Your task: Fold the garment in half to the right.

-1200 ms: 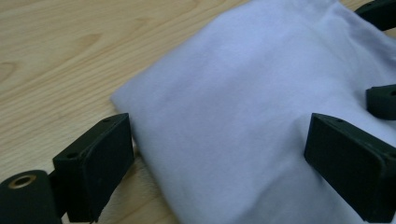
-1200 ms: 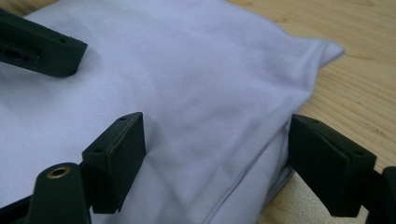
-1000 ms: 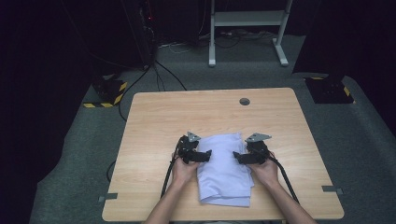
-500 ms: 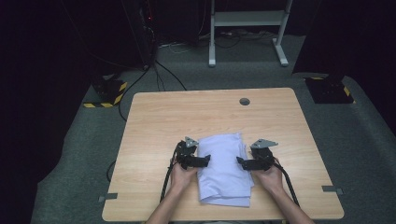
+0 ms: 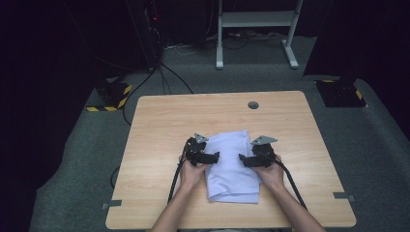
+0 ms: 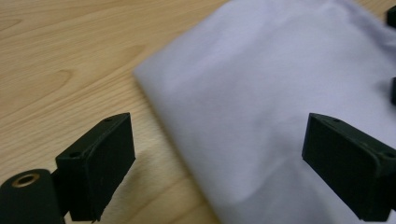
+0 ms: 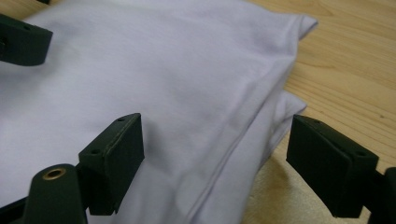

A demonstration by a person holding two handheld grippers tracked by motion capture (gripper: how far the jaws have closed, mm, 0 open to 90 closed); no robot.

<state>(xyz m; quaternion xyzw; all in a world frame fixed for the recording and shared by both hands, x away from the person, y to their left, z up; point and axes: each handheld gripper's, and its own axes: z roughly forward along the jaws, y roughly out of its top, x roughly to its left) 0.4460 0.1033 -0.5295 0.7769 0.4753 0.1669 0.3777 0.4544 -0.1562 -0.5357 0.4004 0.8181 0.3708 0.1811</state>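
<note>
A folded white cloth [image 5: 232, 166] lay on the wooden table [image 5: 159, 125], toward the person's edge and a little nearer than the round cable hole [image 5: 253, 105] in the tabletop. Everything else arranged itself around that cloth. The left gripper [image 5: 210, 157] sat at the cloth's left edge and the right gripper [image 5: 245, 160] at its right edge, pointing inward at each other across the fabric, which looked like a stance for taking both sides at once, perhaps to fold or lift it. In the left gripper view the jaws stood wide apart, one over bare wood beside the cloth's edge and the other over the fabric [image 6: 261, 93], so the edge ran between them without being pinched. In the right gripper view the jaws were likewise spread, straddling the stacked, hemmed layers [image 7: 224, 112] at the cloth's right side, one jaw above the fabric and the other over wood just beside it. Neither tool held anything. The layers looked soft and loose, so a shallow bite might catch only the top ply.
</note>
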